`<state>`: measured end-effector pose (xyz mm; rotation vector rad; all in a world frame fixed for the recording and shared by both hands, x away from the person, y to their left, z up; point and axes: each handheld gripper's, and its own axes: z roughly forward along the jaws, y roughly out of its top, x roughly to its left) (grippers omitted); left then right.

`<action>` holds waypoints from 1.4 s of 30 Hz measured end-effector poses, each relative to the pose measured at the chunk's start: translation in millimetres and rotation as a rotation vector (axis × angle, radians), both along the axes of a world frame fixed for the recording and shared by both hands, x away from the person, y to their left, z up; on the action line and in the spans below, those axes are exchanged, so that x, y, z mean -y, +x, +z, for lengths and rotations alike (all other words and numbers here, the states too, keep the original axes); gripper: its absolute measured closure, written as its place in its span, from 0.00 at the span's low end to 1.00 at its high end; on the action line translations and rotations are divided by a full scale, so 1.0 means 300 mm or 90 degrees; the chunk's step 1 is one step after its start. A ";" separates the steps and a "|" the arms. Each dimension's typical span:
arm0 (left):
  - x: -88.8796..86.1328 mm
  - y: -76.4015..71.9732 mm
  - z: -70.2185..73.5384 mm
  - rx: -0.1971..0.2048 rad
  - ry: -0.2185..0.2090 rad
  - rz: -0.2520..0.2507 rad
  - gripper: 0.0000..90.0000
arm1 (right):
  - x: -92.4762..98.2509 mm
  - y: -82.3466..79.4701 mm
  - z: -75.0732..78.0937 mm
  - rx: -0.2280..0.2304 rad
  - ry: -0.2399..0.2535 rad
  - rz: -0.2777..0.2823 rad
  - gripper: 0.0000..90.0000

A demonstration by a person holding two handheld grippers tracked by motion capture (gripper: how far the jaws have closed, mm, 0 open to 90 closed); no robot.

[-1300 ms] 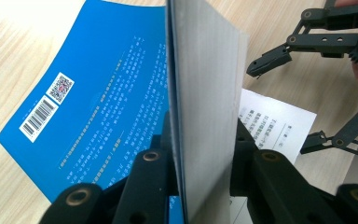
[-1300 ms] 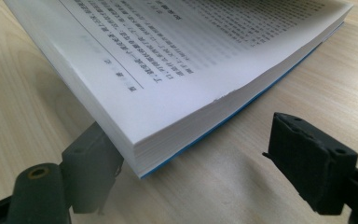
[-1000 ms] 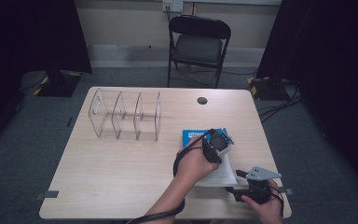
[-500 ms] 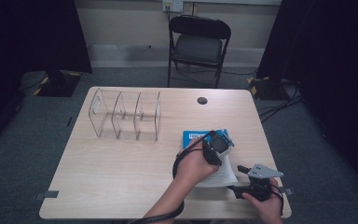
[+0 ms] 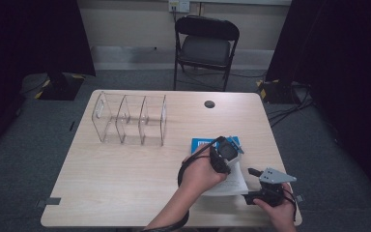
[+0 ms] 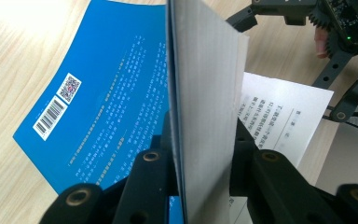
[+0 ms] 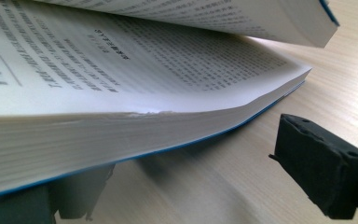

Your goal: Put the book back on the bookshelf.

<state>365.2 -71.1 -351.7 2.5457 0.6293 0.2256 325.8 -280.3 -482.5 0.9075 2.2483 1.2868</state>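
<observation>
Lying open near the right front corner of the tabletop, a blue-covered book is worked by two hand-held grippers. The left gripper is pressed together on a raised sheaf of pages; the left gripper view shows that sheaf standing on edge between its black jaws, with the blue back cover, barcode and square code spread flat on the wood beside it. The same view catches the right gripper farther off, past a printed white page. From above, that detail is lost: the high view gives the book as a blue patch and a white page under the left hand, with the right gripper just off the page's right edge, close to the front edge of the tabletop. Its jaws have just been opening and stand spread. The right gripper view looks along the wood at the thick lower block of pages, one jaw tucked under its overhanging edge, the other clear to the side. A clear divider rack stands toward the far left.
</observation>
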 end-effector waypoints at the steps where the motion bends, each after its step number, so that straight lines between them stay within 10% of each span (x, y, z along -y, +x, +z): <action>1: 0.000 -0.002 0.002 0.002 0.003 -0.003 0.83 | 0.000 0.000 0.002 0.003 -0.001 0.003 0.14; 42: 0.001 -0.043 0.057 -0.012 0.009 -0.051 0.83 | -0.017 0.044 0.080 0.058 0.018 0.014 0.14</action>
